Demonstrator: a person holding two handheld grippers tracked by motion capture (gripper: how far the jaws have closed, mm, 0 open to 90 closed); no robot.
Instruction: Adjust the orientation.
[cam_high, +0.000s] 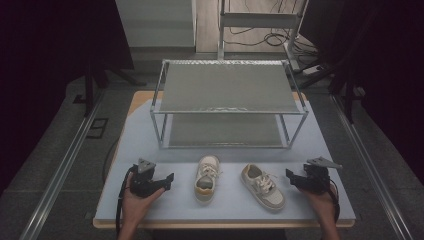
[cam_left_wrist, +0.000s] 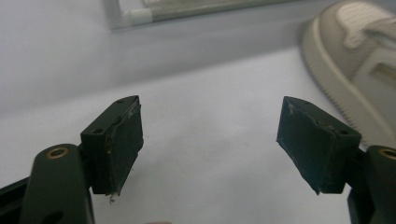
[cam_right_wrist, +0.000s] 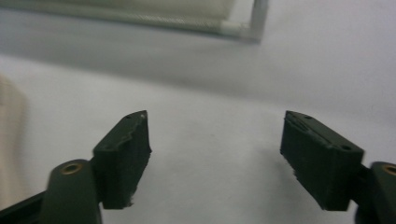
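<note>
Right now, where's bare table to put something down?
Free: the mat's left strip between the rack and the left gripper, and the right strip behind the right gripper. Both rack shelves are bare. Crowded: front centre, left shoe and right shoe.

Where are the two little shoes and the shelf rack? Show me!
left shoe (cam_high: 206, 178): high view, on its laces.
right shoe (cam_high: 263, 186): high view, on its laces.
shelf rack (cam_high: 229, 88): high view, on its bare top shelf.
</note>
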